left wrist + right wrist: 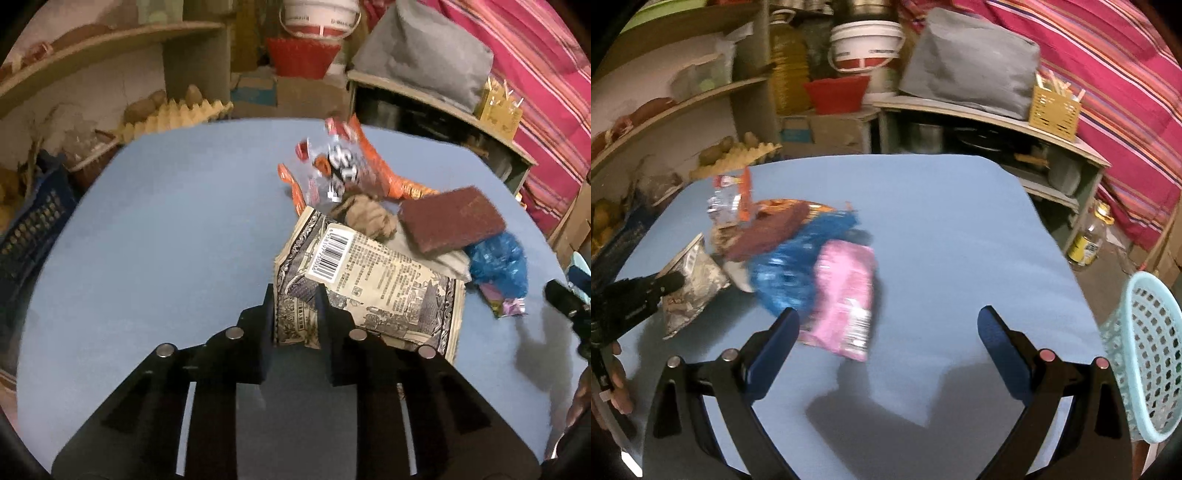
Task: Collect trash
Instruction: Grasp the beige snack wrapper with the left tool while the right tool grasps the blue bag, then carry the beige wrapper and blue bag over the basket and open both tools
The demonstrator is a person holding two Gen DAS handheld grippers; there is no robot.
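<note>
Left wrist view, from the left: bare blue table fills the near and left side; the left gripper sits low in the middle, its two black fingers nearly together and pinching the near left corner of a beige printed packet with a barcode label; the packet's edge runs between the fingers and the rest fans out to the right and far side; just beyond it lies a crumpled brown paper wad, and farther still a torn orange wrapper stands up off the table; to the right of the wad a dark red scrubbing pad rests tilted on a grey cloth; right of that lies a blue plastic bag with a small pink packet at its near end; the other tool's dark tip shows at the far right edge.

Right wrist view, from the left: the left gripper reaches in at the left edge, closed on the beige packet; the pile lies right of it; the pink packet is nearest, just beyond and beside the right gripper's left finger, not between the fingers; the right gripper is spread wide, holding nothing, over bare table; a pale turquoise perforated basket stands at the right edge of the table.
</note>
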